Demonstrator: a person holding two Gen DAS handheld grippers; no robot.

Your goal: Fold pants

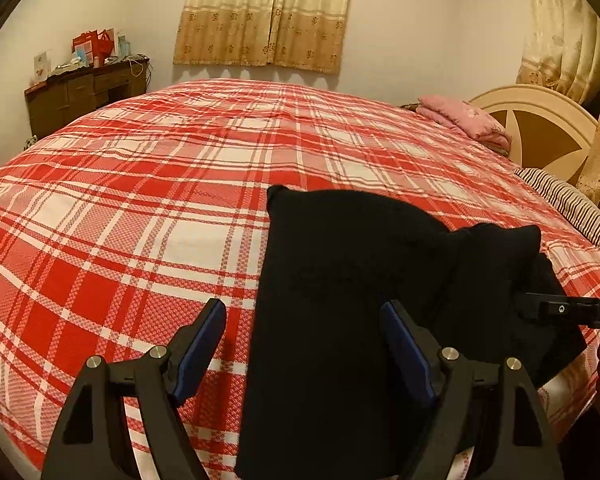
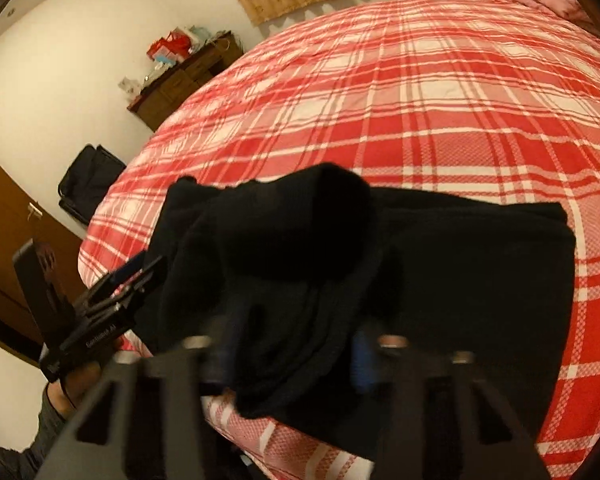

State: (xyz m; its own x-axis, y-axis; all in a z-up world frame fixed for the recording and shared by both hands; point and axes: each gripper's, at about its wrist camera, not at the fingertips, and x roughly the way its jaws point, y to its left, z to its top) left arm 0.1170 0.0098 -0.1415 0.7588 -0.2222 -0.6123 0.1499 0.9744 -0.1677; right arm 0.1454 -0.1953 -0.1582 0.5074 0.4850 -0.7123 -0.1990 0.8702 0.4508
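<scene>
Left tool (image 1: 303,344) astride black pants (image 1: 339,280)

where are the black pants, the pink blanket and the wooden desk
black pants (image 1: 339,280), left wrist view, middle of the folded cloth
pink blanket (image 1: 465,122), left wrist view, its top face
wooden desk (image 1: 86,94), left wrist view, its drawer front

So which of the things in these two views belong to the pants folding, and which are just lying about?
Part of the job:
black pants
left gripper, open, jaws either side of the near pants edge
right gripper, with pants fabric between its jaws
plaid bed cover, the work surface

Lying about:
pink blanket
wooden dresser
curtain
black bag
</scene>
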